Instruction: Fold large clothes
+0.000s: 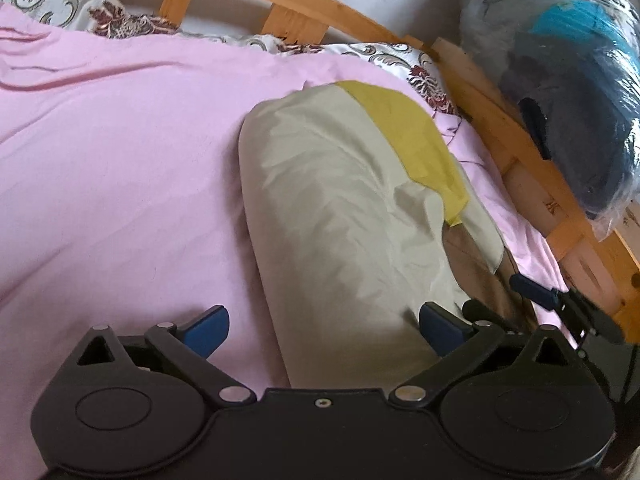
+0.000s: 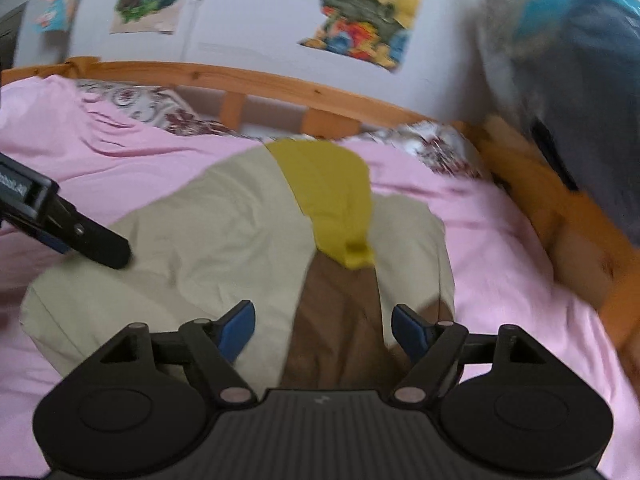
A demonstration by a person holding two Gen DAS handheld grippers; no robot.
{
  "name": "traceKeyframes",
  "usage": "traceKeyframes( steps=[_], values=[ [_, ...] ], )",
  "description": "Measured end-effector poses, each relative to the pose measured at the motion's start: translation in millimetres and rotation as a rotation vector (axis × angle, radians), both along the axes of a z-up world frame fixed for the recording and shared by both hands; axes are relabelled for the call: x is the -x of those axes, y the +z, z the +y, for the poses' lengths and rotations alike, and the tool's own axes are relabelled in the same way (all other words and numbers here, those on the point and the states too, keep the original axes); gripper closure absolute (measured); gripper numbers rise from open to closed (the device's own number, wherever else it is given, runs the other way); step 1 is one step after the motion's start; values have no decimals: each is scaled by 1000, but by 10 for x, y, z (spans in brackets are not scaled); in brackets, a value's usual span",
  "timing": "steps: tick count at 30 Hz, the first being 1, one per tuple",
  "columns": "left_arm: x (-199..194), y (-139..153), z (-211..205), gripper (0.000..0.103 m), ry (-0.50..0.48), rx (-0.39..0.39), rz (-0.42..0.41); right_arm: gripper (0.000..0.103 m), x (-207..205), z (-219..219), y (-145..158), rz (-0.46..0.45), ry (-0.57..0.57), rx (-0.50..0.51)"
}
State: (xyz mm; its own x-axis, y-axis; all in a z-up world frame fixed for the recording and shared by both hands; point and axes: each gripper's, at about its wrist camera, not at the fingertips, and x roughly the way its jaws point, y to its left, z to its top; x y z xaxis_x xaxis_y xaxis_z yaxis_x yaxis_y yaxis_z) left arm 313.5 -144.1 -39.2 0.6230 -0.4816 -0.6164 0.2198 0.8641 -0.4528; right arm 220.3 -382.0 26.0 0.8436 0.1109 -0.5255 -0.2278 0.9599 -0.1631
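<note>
A large beige garment (image 1: 340,208) with a yellow panel (image 1: 412,128) and a brown part (image 1: 480,264) lies folded on the pink sheet (image 1: 120,160). It also shows in the right wrist view (image 2: 208,240), with its yellow panel (image 2: 328,192) and brown part (image 2: 340,320). My left gripper (image 1: 324,320) is open, its jaws spread over the garment's near end, holding nothing. My right gripper (image 2: 324,328) is open above the brown part. The right gripper's finger (image 1: 532,288) shows at the right of the left wrist view; the left gripper (image 2: 92,244) shows at the left of the right wrist view.
The wooden bed frame (image 1: 500,120) runs along the far and right sides. A patterned cover (image 1: 120,20) lies at the headboard. A clear plastic bag of clothes (image 1: 560,80) sits beyond the right rail. Posters (image 2: 360,8) hang on the wall.
</note>
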Motion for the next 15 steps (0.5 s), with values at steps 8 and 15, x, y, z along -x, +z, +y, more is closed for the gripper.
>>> traceKeyframes(
  steps=[8,15],
  values=[
    [-4,-53,-50,1,5,-21,-11,13,-30,-153,-259,-4,-75,-110],
    [-45,-46,-21,1,-1,2,17,12,13,-187,-240,-34,-70,-149]
  ],
)
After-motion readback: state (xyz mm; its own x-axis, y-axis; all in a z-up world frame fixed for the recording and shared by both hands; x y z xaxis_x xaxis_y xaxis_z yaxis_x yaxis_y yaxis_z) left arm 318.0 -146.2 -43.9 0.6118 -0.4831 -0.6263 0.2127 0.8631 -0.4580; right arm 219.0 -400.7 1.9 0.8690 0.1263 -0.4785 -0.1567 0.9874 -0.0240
